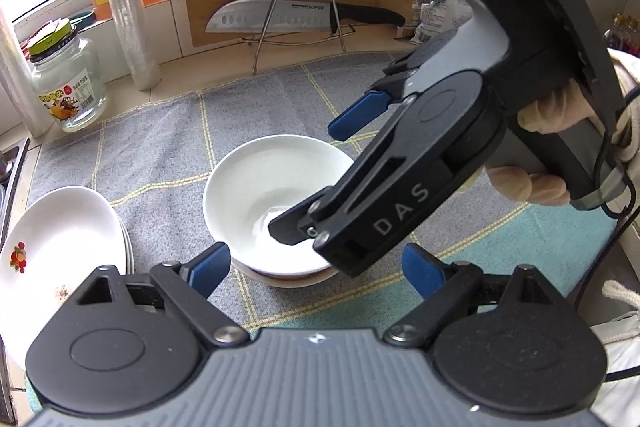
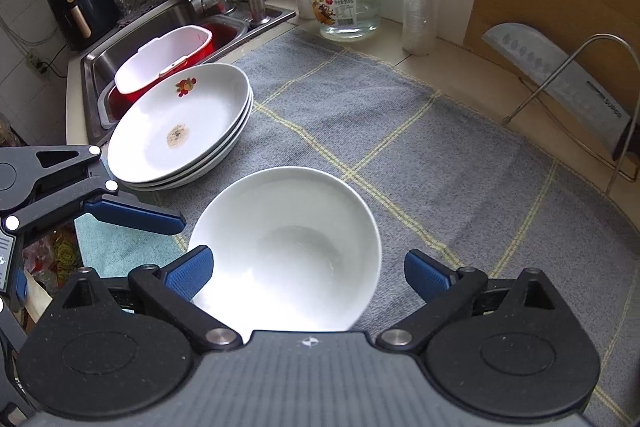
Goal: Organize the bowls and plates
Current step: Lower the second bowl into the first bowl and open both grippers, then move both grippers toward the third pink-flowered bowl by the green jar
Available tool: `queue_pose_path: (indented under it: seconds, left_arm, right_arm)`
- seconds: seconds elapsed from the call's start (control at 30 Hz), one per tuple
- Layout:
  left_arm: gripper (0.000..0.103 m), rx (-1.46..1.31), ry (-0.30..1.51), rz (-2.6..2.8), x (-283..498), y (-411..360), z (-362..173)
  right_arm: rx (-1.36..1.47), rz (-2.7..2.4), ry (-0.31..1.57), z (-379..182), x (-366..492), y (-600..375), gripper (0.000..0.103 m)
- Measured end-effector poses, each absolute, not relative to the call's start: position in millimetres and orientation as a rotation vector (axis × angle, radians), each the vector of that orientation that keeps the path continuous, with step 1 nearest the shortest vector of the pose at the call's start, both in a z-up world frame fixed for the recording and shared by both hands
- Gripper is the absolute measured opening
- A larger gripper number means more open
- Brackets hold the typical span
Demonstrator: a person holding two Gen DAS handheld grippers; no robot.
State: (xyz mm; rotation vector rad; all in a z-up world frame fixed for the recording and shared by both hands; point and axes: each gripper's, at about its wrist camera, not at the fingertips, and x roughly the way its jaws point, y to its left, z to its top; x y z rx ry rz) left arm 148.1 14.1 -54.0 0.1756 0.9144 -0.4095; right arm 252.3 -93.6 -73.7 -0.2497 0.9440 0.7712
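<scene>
The white bowl (image 2: 286, 251) sat on a second bowl (image 1: 288, 277) on the grey checked cloth (image 2: 420, 163) covering the desk (image 2: 452, 67). Three stacked plates (image 2: 180, 123) lay just beside it, near the sink (image 2: 132, 39). The right hand-held gripper (image 2: 308, 273) stood wide open, its pads apart from the bowl's rim. The left hand-held gripper (image 1: 316, 269) hovered open, clear of the bowls, holding nothing.

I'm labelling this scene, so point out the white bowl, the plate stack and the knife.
white bowl (image 2: 288, 247): right wrist view, inner base.
plate stack (image 2: 180, 119): right wrist view, top plate's inner surface.
knife (image 1: 272, 17): left wrist view, blade.
</scene>
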Motion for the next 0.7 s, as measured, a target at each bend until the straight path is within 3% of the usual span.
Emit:
queue_pose_path:
  seconds: [0.33,0.7]
  left_arm:
    - [0.093,0.184,0.798,-0.488,150,-21,-41]
    - [0.097,0.155,0.777,-0.411,168,-122,-47]
  right_arm:
    - [-0.151,0.499,0.835,-56,234,-187,0.103]
    - [-0.224,0.363,0.763,-73,225,-312,0.103]
